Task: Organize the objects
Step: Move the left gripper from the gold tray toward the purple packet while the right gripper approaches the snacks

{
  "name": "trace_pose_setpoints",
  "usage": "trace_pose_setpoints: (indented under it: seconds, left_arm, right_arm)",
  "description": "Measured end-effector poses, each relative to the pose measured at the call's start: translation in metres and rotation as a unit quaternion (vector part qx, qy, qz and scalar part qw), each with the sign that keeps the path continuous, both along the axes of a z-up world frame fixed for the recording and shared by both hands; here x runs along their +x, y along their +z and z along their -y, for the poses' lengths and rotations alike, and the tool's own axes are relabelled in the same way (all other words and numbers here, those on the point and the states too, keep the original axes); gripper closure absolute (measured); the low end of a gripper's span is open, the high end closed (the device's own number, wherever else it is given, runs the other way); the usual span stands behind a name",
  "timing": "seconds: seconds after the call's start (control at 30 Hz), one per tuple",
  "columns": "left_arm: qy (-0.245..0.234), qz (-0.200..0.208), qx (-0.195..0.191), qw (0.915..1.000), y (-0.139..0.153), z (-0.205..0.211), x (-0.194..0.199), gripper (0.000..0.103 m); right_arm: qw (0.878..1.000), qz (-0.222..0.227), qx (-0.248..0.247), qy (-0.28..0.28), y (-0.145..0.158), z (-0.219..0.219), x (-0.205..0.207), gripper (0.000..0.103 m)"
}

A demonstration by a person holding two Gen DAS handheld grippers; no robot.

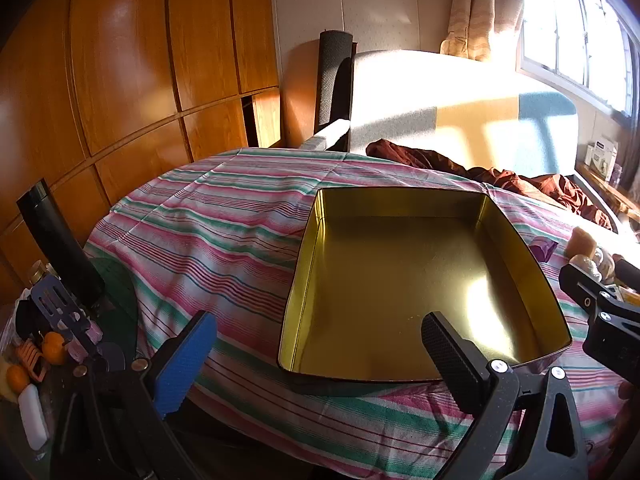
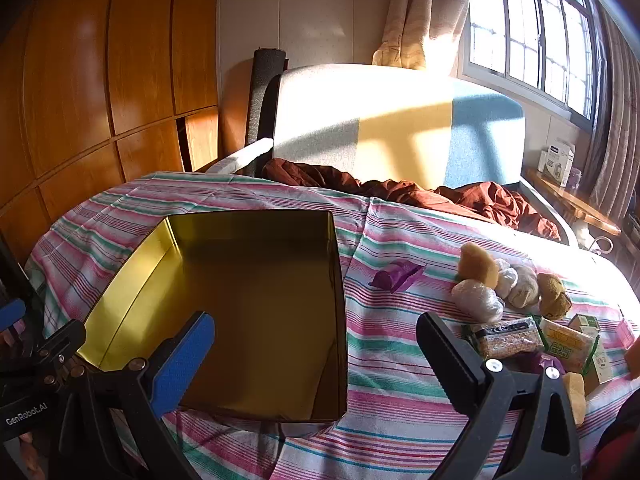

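A square golden tin box (image 1: 400, 280) (image 2: 132, 280) lies open and bare inside on the striped cloth (image 1: 224, 224) (image 2: 392, 364). To its right lie a purple wrapper (image 2: 396, 276), wrapped buns and sponge-like lumps (image 2: 480, 268), and snack packets (image 2: 508, 338). My left gripper (image 1: 316, 364) hovers over the box's near left corner, open, nothing between its fingers. My right gripper (image 2: 316, 360) hangs over the box's near right corner, open and holding nothing. The right gripper's body (image 1: 600, 320) shows at the right edge of the left wrist view.
A sofa (image 2: 400, 128) with a rust-red cloth (image 2: 400, 192) stands behind the table. Wooden cabinets (image 1: 120, 80) fill the left. A black flask (image 1: 56, 240), oranges (image 1: 54, 348) and small items sit on a side surface at far left. A window (image 2: 528, 32) is at right.
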State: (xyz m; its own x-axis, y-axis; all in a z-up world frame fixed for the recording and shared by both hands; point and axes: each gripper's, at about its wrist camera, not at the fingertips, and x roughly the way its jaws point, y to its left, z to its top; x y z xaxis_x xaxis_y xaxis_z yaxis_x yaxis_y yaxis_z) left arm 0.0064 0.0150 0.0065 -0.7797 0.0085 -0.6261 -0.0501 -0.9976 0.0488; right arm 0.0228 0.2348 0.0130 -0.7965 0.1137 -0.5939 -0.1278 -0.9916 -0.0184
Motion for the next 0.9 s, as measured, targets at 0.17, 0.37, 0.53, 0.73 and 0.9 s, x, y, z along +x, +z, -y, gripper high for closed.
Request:
trace_pose_setpoints:
  seconds: [0.17, 0.37, 0.53, 0.73, 0.9]
  left_arm:
    - [-0.007, -0.001, -0.006, 1.0, 0.0, -0.005, 0.001, 0.0]
    - [-0.045, 0.01, 0.006, 0.9989, -0.004, -0.01, 0.0, 0.0]
    - [-0.093, 0.043, 0.05, 0.9935, -0.011, -0.018, -0.003, 0.0]
    - [-0.11, 0.052, 0.033, 0.992, -0.016, -0.036, -0.006, 0.0]
    - [-0.147, 0.066, 0.061, 0.985, -0.012, -0.046, -0.013, 0.0]
  right_arm:
    - [1.0, 0.0, 0.0, -0.013, 0.004, -0.018, 0.001, 0.0]
    - [0.999, 0.003, -0.004, -0.045, 0.012, -0.056, 0.0, 0.0]
    - [0.996, 0.003, -0.008, -0.084, 0.019, -0.099, 0.002, 0.0]
    - [0.991, 0.007, -0.011, -0.135, 0.026, -0.162, 0.006, 0.0]
    - [0.98, 0.01, -0.011, -0.198, 0.024, -0.225, 0.015, 0.0]
